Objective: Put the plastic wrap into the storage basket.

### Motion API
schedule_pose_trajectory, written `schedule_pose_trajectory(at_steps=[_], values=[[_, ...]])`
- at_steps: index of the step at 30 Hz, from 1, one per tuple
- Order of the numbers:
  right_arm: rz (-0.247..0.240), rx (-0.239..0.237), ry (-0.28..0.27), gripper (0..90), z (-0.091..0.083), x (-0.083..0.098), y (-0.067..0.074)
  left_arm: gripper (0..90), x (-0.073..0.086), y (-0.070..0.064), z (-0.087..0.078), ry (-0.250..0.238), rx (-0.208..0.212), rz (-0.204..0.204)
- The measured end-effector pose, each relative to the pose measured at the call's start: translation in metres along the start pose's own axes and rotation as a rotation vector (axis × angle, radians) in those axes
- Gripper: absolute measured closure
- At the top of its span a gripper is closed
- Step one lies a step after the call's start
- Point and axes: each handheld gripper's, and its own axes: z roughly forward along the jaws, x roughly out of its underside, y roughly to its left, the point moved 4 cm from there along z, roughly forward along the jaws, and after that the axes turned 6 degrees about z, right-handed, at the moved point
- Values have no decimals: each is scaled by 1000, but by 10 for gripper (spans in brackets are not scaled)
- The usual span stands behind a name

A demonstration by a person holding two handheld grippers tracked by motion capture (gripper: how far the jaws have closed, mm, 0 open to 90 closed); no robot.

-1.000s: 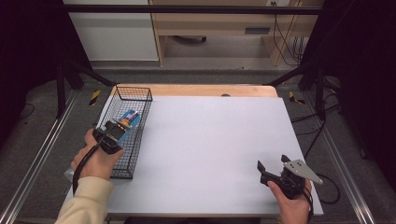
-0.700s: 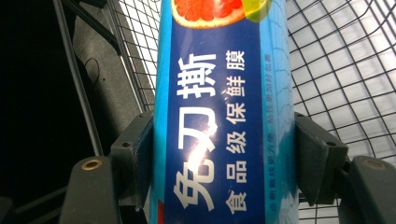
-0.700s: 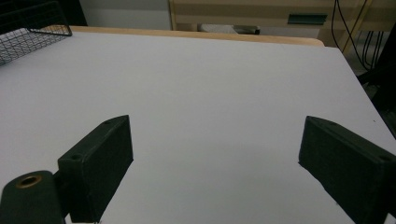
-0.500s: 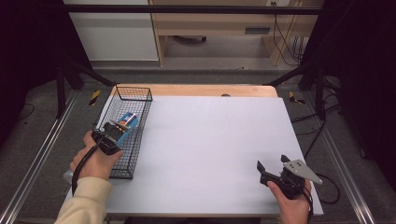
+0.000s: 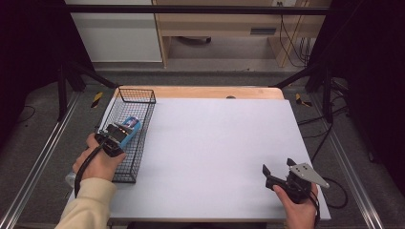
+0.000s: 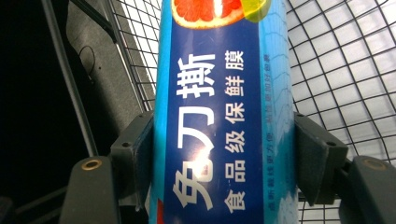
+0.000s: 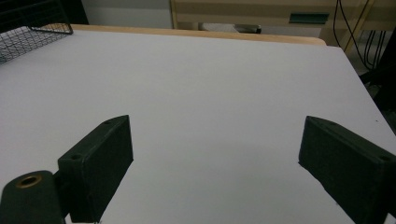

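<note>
The step in hand looked like lifting a blue cling-film box (image 6: 224, 116) out of the wire basket (image 5: 143, 95) at the left of the white surface (image 5: 215, 143). The left tongs (image 5: 119, 133) pinched the box from both sides, over the basket. Next would likely be carrying it clear of the basket walls. The right tongs (image 5: 279, 171) rested spread and empty, near right, hand low.

Left tool (image 5: 122, 132) grips a blue box (image 5: 130, 127) over the wire basket (image 5: 143, 95); right tool (image 5: 278, 170) rests spread.
</note>
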Motion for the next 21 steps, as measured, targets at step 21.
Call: schedule_pose_trajectory(at_steps=[21], values=[[0, -1, 3, 101, 1, 0, 0, 320, -5, 1, 5, 29, 23, 10]])
